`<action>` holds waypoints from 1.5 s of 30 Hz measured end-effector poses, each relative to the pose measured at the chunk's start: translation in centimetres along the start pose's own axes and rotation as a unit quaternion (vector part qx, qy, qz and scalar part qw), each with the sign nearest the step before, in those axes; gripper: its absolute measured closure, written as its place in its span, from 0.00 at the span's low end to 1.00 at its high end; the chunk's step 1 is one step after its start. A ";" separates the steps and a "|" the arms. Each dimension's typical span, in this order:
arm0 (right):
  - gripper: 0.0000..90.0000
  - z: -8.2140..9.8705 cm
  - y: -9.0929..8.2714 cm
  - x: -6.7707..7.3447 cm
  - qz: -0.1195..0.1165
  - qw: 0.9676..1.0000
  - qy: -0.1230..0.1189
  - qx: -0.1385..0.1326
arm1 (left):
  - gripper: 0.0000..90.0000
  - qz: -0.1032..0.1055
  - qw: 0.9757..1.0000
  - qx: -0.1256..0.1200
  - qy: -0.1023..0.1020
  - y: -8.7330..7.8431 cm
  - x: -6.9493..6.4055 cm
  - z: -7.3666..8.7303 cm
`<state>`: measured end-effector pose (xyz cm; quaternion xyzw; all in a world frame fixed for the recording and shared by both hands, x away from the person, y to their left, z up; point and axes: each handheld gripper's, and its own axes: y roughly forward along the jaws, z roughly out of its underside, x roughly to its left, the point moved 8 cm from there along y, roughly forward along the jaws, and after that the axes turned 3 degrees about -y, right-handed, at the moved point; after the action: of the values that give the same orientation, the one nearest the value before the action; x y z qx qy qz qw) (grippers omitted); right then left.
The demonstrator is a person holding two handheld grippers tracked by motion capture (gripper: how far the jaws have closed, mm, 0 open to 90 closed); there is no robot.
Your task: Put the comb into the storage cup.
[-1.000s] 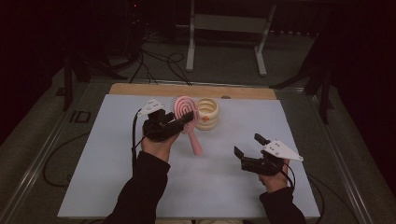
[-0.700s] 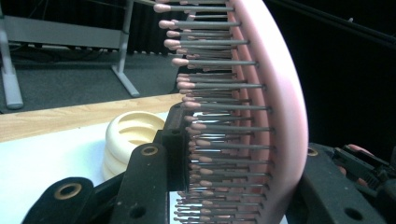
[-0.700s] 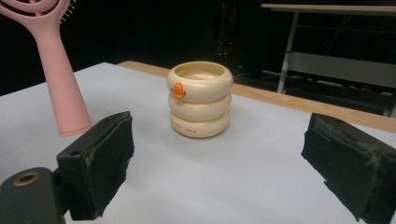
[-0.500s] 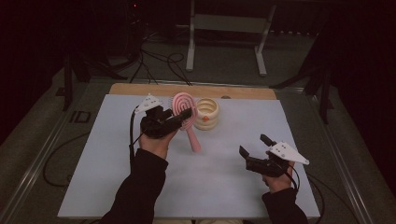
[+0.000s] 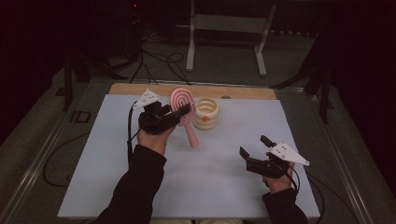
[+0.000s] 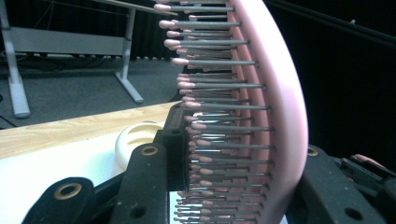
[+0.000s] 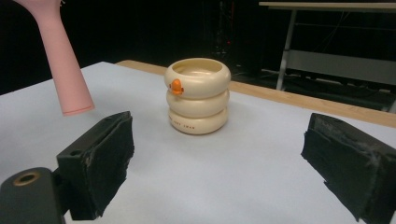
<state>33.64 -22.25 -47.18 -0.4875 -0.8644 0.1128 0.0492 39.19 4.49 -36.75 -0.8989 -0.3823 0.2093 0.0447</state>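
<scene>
The left gripper (image 5: 180,113) clamps a pink hairbrush (image 5: 183,105) aloft beside the cream cup (image 5: 206,113); the right gripper (image 5: 253,150) waits open, probably to steady that cup next

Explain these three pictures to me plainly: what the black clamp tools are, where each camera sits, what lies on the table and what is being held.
A person sits at a table with a white mat and holds a hand-operated two-jaw gripper in each hand; there is no robot arm. The high view looks down from above. The other two cameras ride on the grippers and look along their black jaws.

The left gripper is shut on a pink hairbrush, lifted off the table; its own view shows the bristles up close. The right gripper is open and holds nothing. In front of it stands a cream ringed cup with a small orange beak-like knob, beside the brush in the high view.
</scene>
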 end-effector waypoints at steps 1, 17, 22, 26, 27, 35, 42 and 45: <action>0.09 0.0 0.0 0.0 0.000 1.000 0.001 0.000 | 0.72 0.000 1.000 0.000 0.000 0.0 0.1 -0.1; 0.09 0.2 0.0 -0.1 0.002 1.000 0.004 0.004 | 0.72 0.003 1.000 -0.002 -0.001 0.4 0.4 -1.0; 0.09 0.2 0.0 -0.2 0.003 1.000 0.005 0.004 | 0.72 0.002 1.000 -0.002 0.003 0.5 0.5 -1.4; 0.09 0.2 0.1 -0.2 0.003 1.000 0.005 0.004 | 0.72 0.002 1.000 -0.004 0.003 0.6 0.6 -1.7; 0.09 0.2 0.1 -0.2 0.003 1.000 0.005 0.004 | 0.72 0.002 1.000 -0.004 0.004 0.6 0.6 -1.8; 0.09 0.2 0.0 -0.3 0.003 1.000 0.007 0.004 | 0.72 0.001 1.000 -0.003 0.006 0.9 0.8 -1.9; 0.09 0.3 0.0 -0.3 0.003 1.000 0.005 0.006 | 0.72 0.000 1.000 -0.003 0.009 1.1 1.0 -2.1; 0.09 0.3 0.1 -0.3 0.003 1.000 0.006 0.006 | 0.72 -0.003 1.000 -0.003 0.010 1.3 1.2 -2.2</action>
<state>33.76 -22.48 -47.46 -0.4906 -0.8618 0.1158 0.0568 41.64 4.58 -35.49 -0.9001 -0.3847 0.1991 0.0464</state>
